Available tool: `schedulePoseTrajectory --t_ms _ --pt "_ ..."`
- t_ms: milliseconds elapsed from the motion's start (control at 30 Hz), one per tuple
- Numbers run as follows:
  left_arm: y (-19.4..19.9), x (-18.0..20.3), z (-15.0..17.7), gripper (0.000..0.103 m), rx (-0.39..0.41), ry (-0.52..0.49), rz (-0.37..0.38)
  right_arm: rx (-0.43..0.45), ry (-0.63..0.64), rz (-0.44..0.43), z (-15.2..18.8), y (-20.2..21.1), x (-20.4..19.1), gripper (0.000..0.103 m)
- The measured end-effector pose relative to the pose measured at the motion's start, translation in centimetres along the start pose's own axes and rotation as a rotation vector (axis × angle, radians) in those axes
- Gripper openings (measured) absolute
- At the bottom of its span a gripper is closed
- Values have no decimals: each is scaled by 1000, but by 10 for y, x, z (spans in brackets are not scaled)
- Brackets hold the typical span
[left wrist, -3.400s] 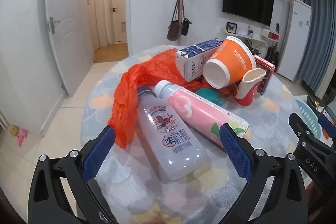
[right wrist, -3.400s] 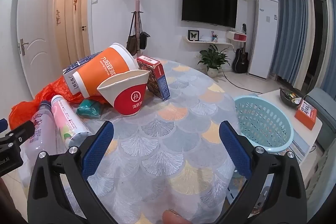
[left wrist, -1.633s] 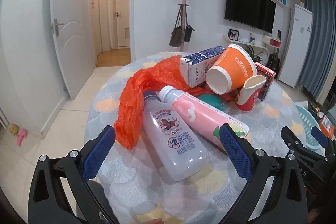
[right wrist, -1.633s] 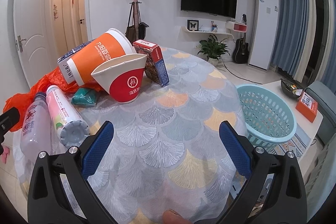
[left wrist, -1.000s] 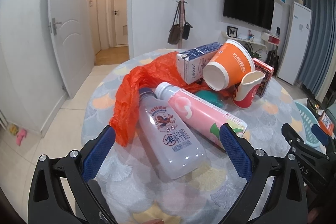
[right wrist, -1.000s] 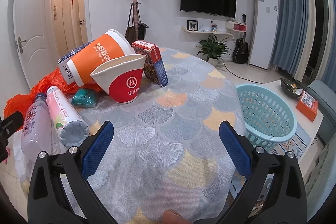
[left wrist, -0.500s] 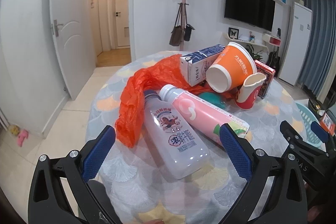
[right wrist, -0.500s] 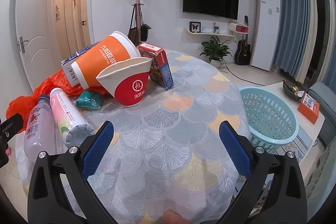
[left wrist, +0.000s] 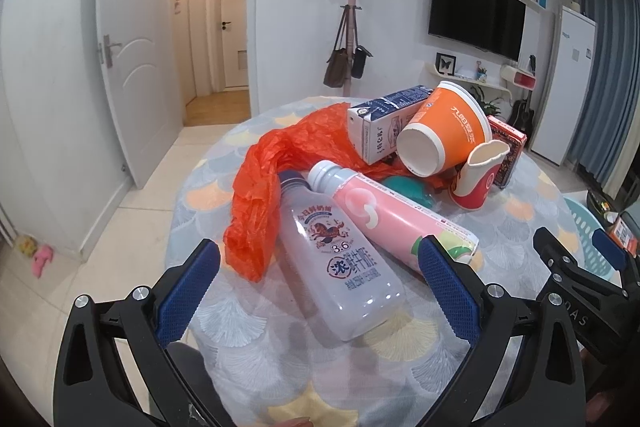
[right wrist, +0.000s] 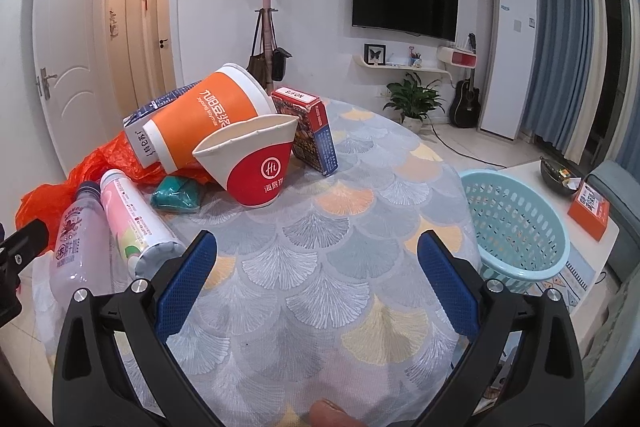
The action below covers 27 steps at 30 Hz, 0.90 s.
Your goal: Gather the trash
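Two grippers, left gripper (left wrist: 318, 281) and right gripper (right wrist: 316, 281), both spread wide, empty. Milk bottle (left wrist: 340, 259) marked "3.6", pink bottle (left wrist: 394, 217), orange cup (right wrist: 204, 119) heaped on scallop-print tablecloth (right wrist: 340, 267); teal basket (right wrist: 516, 231) beside table; living room.

Two bottles (left wrist: 352, 247) are lying side by side on the table (right wrist: 360, 287), nearest the viewer. Behind them, cups (left wrist: 448, 143), cartons (left wrist: 380, 123) and a bag (left wrist: 272, 179) are piling together, while a basket (right wrist: 516, 223) is sitting off the table's right edge.
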State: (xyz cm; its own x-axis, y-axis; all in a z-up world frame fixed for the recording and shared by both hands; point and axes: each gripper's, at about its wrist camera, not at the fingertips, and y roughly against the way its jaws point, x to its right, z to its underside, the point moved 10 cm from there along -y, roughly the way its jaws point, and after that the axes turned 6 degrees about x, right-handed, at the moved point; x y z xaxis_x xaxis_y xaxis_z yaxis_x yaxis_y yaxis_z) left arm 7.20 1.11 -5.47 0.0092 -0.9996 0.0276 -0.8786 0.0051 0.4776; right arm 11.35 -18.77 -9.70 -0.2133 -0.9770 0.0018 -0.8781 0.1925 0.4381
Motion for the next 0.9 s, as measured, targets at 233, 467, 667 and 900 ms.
schedulePoseTrajectory --t_ms 233,467,667,900 --pt "0 0 0 96 -2 -2 1 0 -2 0 0 0 0 95" --pt "0 2 1 96 -4 -3 -1 -3 -4 1 -1 0 0 95" --pt "-1 1 1 96 -6 1 0 -5 -4 2 0 0 0 95" --pt "-1 1 1 96 -5 1 -1 -5 -5 3 1 0 1 95"
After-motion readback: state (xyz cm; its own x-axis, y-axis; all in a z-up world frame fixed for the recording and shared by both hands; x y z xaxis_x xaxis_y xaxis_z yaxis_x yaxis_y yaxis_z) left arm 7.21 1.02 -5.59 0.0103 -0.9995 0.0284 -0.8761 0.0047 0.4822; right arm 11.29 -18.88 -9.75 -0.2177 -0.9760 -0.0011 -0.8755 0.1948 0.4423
